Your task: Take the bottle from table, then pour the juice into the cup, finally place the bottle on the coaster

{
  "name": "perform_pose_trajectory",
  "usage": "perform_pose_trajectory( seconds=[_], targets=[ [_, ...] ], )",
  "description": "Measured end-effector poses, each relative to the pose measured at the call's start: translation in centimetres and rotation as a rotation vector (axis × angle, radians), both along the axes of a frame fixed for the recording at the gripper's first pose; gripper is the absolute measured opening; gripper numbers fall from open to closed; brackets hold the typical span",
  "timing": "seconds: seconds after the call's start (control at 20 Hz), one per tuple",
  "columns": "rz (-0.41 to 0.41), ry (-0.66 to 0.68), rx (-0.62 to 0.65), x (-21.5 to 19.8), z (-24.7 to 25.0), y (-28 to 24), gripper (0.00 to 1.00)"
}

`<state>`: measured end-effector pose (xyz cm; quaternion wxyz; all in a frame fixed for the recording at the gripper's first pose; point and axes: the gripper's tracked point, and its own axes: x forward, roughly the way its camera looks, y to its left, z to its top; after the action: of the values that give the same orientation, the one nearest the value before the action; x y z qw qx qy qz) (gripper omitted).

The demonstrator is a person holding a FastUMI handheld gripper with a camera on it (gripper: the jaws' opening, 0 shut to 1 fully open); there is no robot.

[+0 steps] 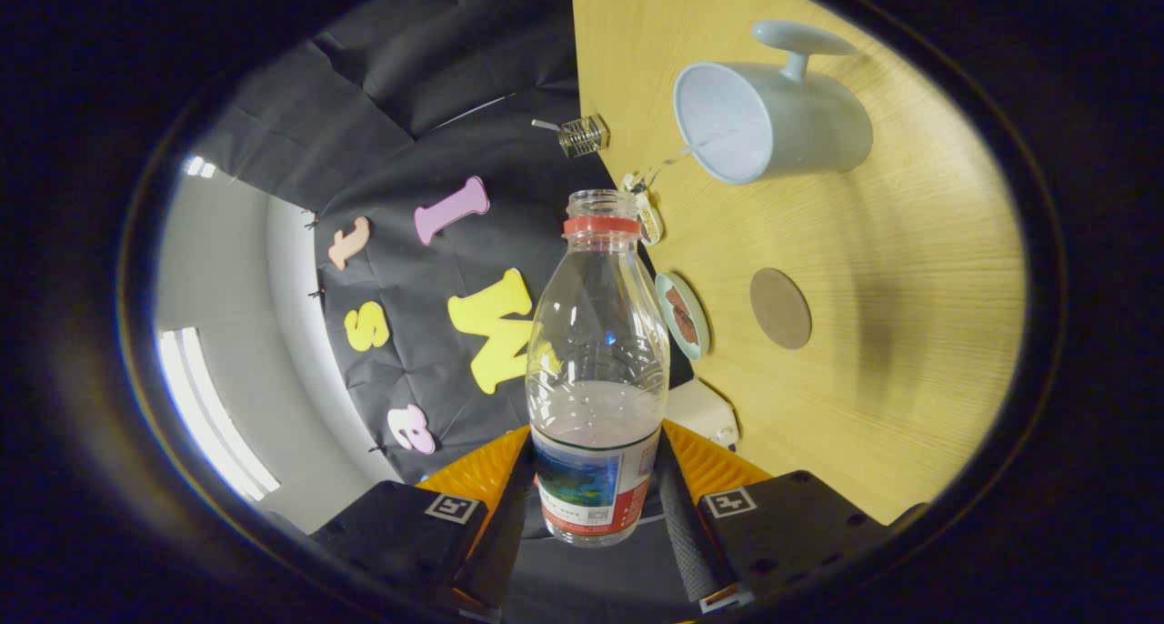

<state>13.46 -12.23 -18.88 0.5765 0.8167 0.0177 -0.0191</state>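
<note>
**A:** so what's the gripper (596, 497) doing rn?

**B:** both fingers pinching the clear plastic bottle with a red neck ring and no cap (596, 369) by its labelled lower part, a little pale liquid inside.

**A:** and past it?

**B:** pale blue handled cup (773, 119) beyond the mouth on the light wooden table (891, 333), round brown coaster (780, 307) nearer, well apart from the cup.

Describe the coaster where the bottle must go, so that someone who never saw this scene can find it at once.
Start from the wooden table and its pale mug. Between the mug and the gripper, whose jaws are shut on the bottle, lies the coaster, a flat brown disc. Unlike the small rimmed dish beside it, it is plain and has no rim.
</note>
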Motion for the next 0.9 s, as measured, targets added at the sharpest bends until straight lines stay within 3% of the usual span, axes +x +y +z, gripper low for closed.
perform_pose_trajectory(
  seconds=[0.9],
  targets=[
    [-0.029, -0.046, 0.111, 1.1, 2.8, -0.7, 0.75]
  ],
)
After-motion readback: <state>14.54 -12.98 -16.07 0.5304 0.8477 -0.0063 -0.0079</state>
